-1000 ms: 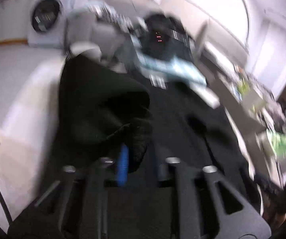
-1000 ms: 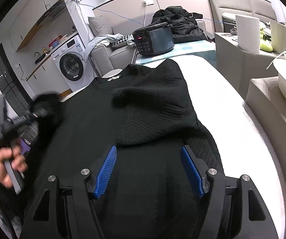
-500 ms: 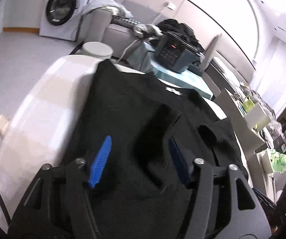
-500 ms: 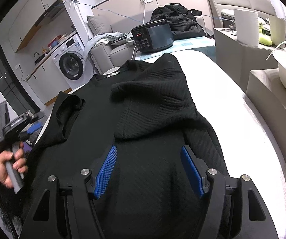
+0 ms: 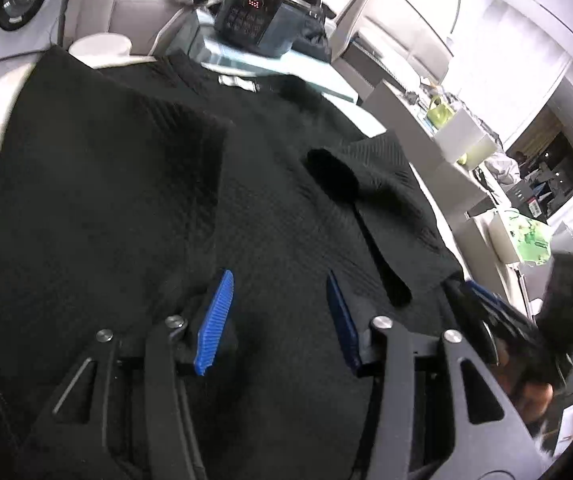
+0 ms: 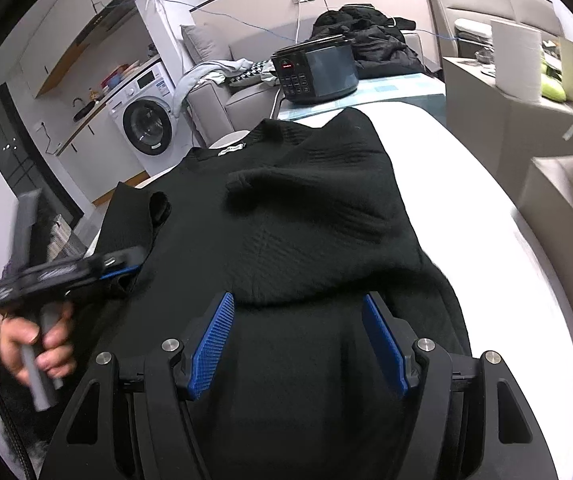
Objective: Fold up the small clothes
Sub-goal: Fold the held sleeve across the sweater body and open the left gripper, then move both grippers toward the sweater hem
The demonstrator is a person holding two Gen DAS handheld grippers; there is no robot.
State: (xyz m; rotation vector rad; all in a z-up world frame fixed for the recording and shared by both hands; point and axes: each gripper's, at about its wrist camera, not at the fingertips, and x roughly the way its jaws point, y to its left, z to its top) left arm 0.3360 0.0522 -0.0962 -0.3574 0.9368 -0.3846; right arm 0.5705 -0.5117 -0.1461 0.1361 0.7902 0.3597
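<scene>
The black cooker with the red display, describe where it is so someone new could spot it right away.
Start at the white table where the black sweater lies. Just past the sweater's collar is a pale blue surface, and the cooker stands on it. Unlike the black clothes heaped behind it, it is hard and glossy, with a button panel.

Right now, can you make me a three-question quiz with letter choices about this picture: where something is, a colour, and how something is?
1. Where is the cooker?
A. beyond the sweater's collar
B. on the washing machine
C. on the floor

2. What colour are the right tool's pads?
A. red
B. blue
C. yellow

3. How is the right tool?
A. open, empty
C. shut on paper
B. gripping the sleeve

Answers: 1 A, it stands past the collar; 2 B, both pads show blue; 3 A, its pads stand apart above the cloth.
</scene>
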